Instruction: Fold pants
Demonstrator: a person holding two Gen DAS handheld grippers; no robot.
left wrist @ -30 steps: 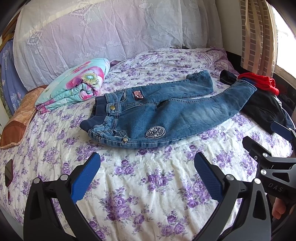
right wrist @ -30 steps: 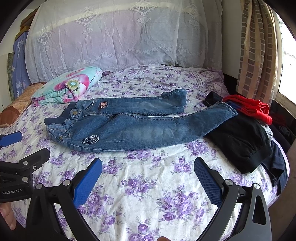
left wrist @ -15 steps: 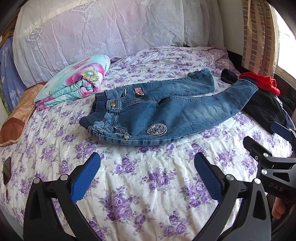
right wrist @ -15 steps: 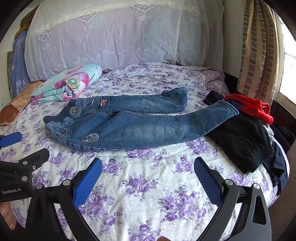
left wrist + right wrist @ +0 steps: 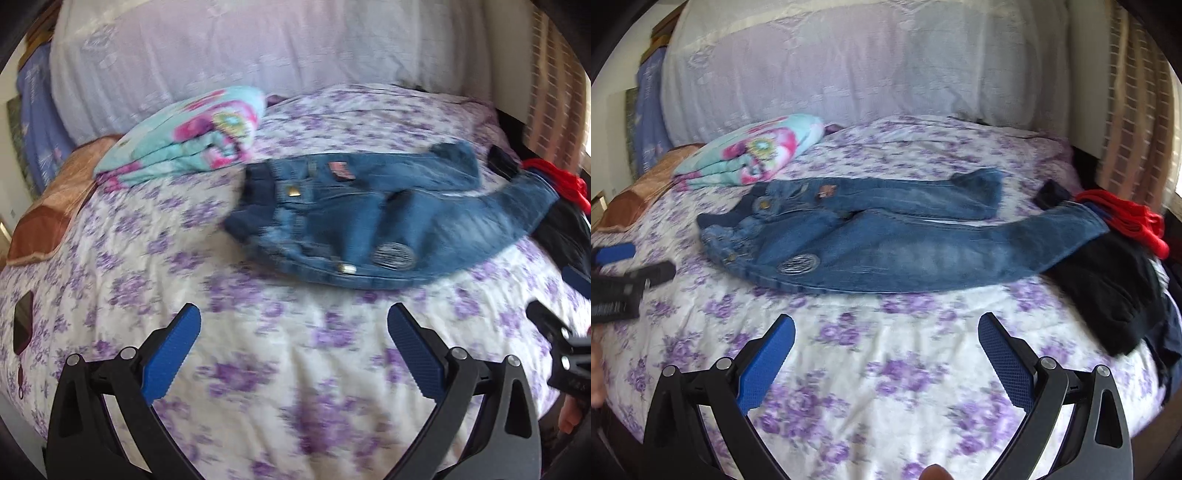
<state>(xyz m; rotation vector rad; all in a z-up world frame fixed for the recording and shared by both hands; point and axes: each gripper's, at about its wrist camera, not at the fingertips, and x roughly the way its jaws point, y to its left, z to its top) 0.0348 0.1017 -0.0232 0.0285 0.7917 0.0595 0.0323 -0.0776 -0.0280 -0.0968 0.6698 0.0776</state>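
Small blue jeans [image 5: 388, 221] lie flat on the floral bed sheet [image 5: 258, 350], waistband to the left, both legs stretching right; they also show in the right wrist view [image 5: 905, 243]. My left gripper [image 5: 293, 347] is open and empty, hovering above the sheet in front of the waistband. My right gripper [image 5: 886, 350] is open and empty, in front of the nearer leg. Each gripper shows at the edge of the other's view: the right one [image 5: 561, 347] and the left one [image 5: 624, 273]. Both views are blurred by motion.
A folded turquoise and pink blanket [image 5: 753, 155] lies behind the waistband. A pile of black [image 5: 1108, 288] and red clothes [image 5: 1126, 218] lies at the leg ends on the right. Pillows [image 5: 868, 66] line the back. A dark phone-like object [image 5: 23, 325] lies far left.
Both grippers have moved, so the jeans sit higher and farther right in the left wrist view and slightly lower in the right wrist view. The jeans have not moved on the bed. Both grippers stay open.
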